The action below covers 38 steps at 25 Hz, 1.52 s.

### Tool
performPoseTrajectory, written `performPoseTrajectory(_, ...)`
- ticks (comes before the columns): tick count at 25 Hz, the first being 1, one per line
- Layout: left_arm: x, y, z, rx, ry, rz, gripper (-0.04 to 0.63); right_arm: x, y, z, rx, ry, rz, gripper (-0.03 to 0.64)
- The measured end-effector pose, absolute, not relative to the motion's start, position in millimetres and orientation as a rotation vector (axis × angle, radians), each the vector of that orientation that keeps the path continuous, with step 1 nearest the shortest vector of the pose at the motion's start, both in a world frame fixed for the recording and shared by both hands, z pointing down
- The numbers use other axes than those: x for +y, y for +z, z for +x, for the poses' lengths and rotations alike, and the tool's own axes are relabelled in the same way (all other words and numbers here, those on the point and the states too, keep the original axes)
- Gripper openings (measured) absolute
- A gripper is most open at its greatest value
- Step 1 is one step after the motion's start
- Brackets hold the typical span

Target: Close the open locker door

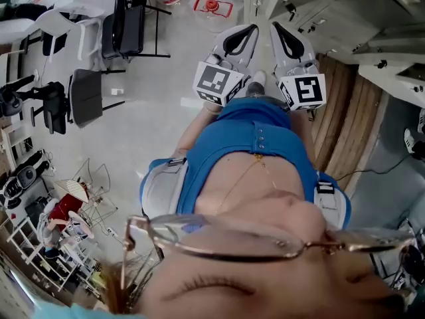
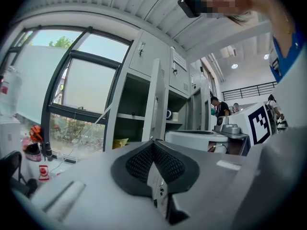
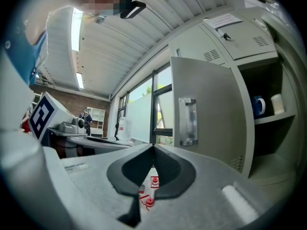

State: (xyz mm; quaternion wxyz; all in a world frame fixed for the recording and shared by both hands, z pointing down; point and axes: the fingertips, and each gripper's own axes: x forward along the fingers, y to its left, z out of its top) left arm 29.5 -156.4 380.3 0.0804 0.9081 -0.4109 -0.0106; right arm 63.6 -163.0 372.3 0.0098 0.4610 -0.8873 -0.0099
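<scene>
The grey locker bank (image 3: 249, 37) stands ahead, and one door (image 3: 206, 109) with a clear handle (image 3: 187, 121) hangs open. In the left gripper view that door (image 2: 156, 104) shows edge-on beside the open compartment (image 2: 132, 114). A blue mug (image 3: 259, 105) and a white cup (image 3: 277, 103) sit on the shelf inside. My left gripper (image 2: 153, 142) is shut with nothing in it, short of the door. My right gripper (image 3: 153, 146) is also shut and empty, facing the door's outer face without touching it. In the head view both grippers (image 1: 251, 28) (image 1: 275, 26) are held side by side in front of my body.
Black chairs (image 1: 129, 25) (image 1: 86, 95) stand on the floor to the left. Red items (image 1: 212, 5) lie on the floor ahead. A large window (image 2: 81, 90) adjoins the lockers. A yellow object (image 2: 120, 143) lies in a lower compartment. People (image 2: 220, 109) stand far off.
</scene>
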Motion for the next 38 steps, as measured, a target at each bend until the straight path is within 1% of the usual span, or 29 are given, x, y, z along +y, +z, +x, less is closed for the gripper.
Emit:
performPoseTrajectory(5, -184, 392, 41, -1.273, -0.035, 2.712, 0.0, -190, 376, 83, -2.779, -0.061, 1.437, 0.0)
performPoseTrajectory(11, -217, 391, 34, -1.346, -0.043, 2.667, 0.0, -213, 355, 88, -2.801, -0.101, 1.393, 0.0)
performPoseTrajectory(14, -217, 389, 35, -1.373, -0.051, 2.65, 0.0, -210, 346, 94, -2.829, -0.088, 1.373, 0.003)
performPoseTrajectory(15, -215, 388, 36, -1.376, -0.052, 2.647, 0.0, -207, 344, 95, -2.837, -0.084, 1.364, 0.024)
performPoseTrajectory(16, -214, 389, 35, -1.375, -0.052, 2.643, 0.0, -205, 343, 95, -2.844, -0.077, 1.351, 0.068)
performPoseTrajectory(19, -225, 394, 29, -1.359, -0.047, 2.622, 0.0, -207, 339, 90, -2.867, -0.04, 1.325, 0.084)
performPoseTrajectory(25, -247, 399, 25, -1.257, -0.025, 2.664, 0.0, -216, 334, 81, -2.868, 0.01, 1.357, 0.149)
performPoseTrajectory(30, -260, 398, 25, -1.118, -0.014, 2.727, 0.0, -219, 336, 77, -2.838, -0.035, 1.449, 0.149)
performPoseTrajectory(33, -270, 394, 28, -1.04, -0.01, 2.761, 0.0, -228, 334, 79, -2.832, -0.035, 1.526, 0.114)
performPoseTrajectory(38, -280, 393, 26, -0.952, -0.014, 2.781, 0.0, -238, 334, 78, -2.809, -0.064, 1.566, 0.111)
